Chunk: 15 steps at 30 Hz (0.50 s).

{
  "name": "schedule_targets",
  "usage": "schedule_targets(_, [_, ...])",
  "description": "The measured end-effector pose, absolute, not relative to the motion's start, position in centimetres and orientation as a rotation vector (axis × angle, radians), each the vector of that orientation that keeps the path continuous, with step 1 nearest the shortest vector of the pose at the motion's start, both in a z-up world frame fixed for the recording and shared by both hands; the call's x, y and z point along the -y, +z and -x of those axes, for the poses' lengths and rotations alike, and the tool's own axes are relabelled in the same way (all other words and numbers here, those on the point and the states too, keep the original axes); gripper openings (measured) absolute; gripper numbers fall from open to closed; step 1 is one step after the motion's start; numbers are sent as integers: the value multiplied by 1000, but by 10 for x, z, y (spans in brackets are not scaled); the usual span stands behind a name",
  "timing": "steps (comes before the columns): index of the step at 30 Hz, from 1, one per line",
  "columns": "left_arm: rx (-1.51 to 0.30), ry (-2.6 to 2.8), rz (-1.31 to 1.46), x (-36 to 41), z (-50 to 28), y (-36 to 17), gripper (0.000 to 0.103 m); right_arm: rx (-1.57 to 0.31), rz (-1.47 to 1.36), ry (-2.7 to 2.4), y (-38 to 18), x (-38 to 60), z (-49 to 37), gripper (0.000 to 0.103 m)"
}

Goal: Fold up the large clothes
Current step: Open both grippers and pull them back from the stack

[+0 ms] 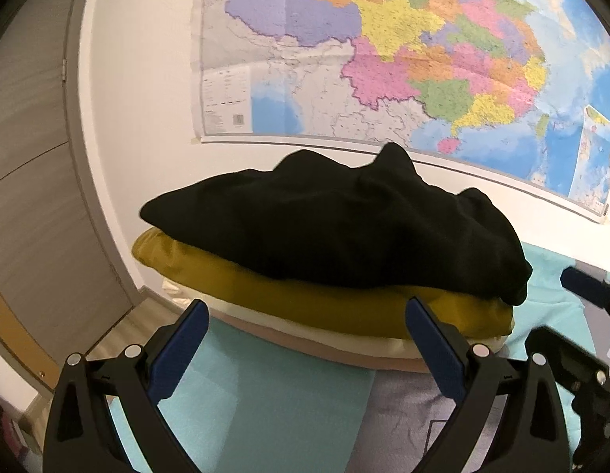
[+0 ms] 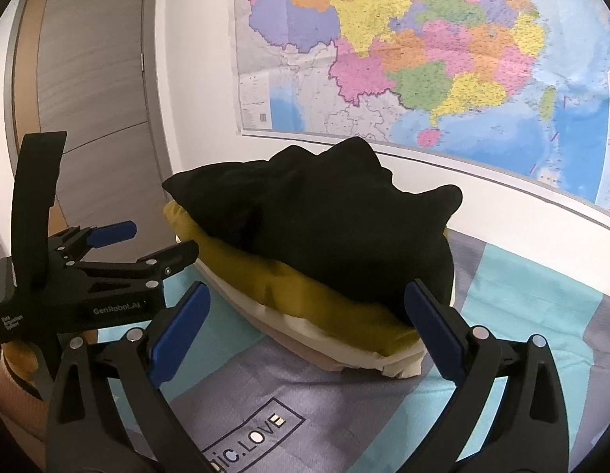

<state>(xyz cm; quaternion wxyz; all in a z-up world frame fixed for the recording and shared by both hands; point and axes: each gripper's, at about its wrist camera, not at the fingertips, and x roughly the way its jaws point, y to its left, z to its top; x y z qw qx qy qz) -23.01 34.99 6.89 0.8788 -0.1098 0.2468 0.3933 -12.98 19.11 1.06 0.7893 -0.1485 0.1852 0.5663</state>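
Folded black garment [image 1: 336, 228] tops a stack: mustard piece [image 1: 305, 295] beneath, cream layers [image 2: 383, 358] lowest, on the bed sheet [image 2: 521, 307] against the wall. Map [image 1: 423, 51] above, door [image 2: 96, 110] left. Left hand-held gripper [image 1: 305, 335] and right hand-held gripper [image 2: 305, 323] both spread apart, empty, just short of the stack.

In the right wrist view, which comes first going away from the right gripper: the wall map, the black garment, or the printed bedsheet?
From the right gripper:
1. Printed bedsheet, directly beneath the fingers.
2. Black garment, topping the folded stack just ahead.
3. Wall map, behind the stack.
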Motion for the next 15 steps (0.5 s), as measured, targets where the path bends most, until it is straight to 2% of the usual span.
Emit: schedule_targets(15, [-506, 810, 208, -327, 235, 71, 96, -396, 306, 1217, 6, -177, 138, 97])
